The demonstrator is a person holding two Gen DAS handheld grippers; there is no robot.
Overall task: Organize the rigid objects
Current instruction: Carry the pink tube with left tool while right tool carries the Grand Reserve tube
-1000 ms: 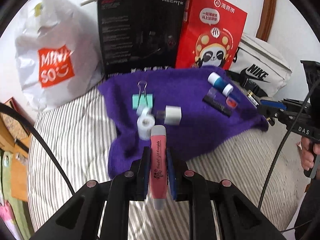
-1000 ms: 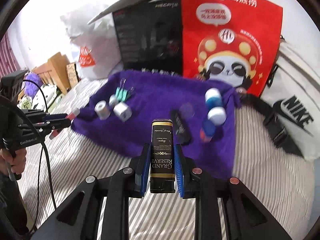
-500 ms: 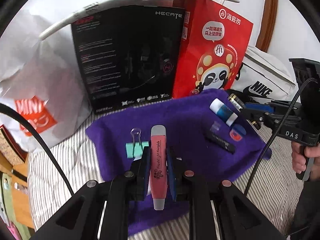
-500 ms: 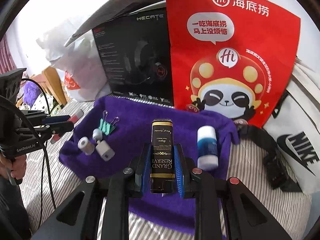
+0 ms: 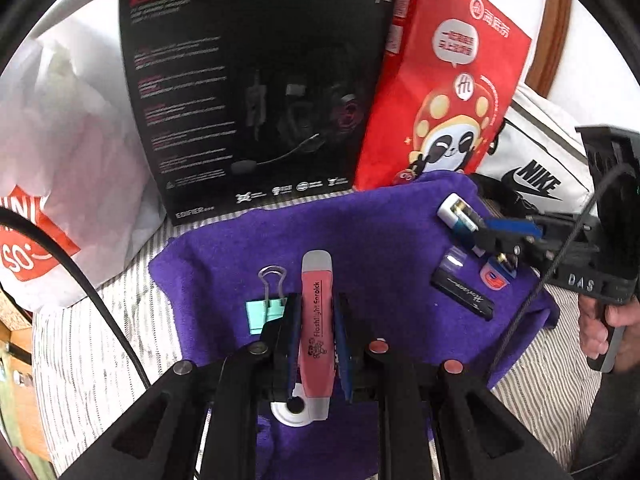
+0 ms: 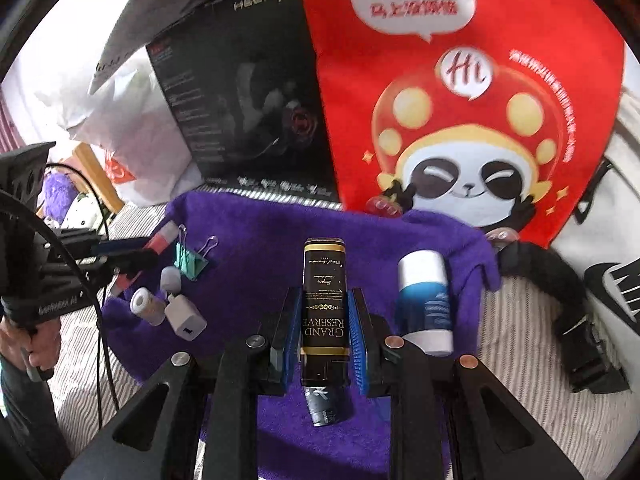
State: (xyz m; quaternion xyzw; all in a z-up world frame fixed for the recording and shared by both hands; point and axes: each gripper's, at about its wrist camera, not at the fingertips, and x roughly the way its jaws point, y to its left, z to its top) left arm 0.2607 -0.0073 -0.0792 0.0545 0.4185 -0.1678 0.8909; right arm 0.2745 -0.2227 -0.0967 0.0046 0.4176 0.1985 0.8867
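- My left gripper (image 5: 316, 334) pinches a pink flashlight eraser stick (image 5: 317, 320) at mid-length, low over the purple towel (image 5: 380, 240), just beside the teal binder clip (image 5: 264, 310).
- My right gripper (image 6: 323, 330) clamps a black Grand Reserve box (image 6: 324, 304) across its narrow sides, above the same towel, next to the blue-and-white tube (image 6: 425, 300).
- Both look light and stiff; the stick's smooth plastic may slip, so a centred hold suits it.
- The box is likely card: I'd squeeze gently.
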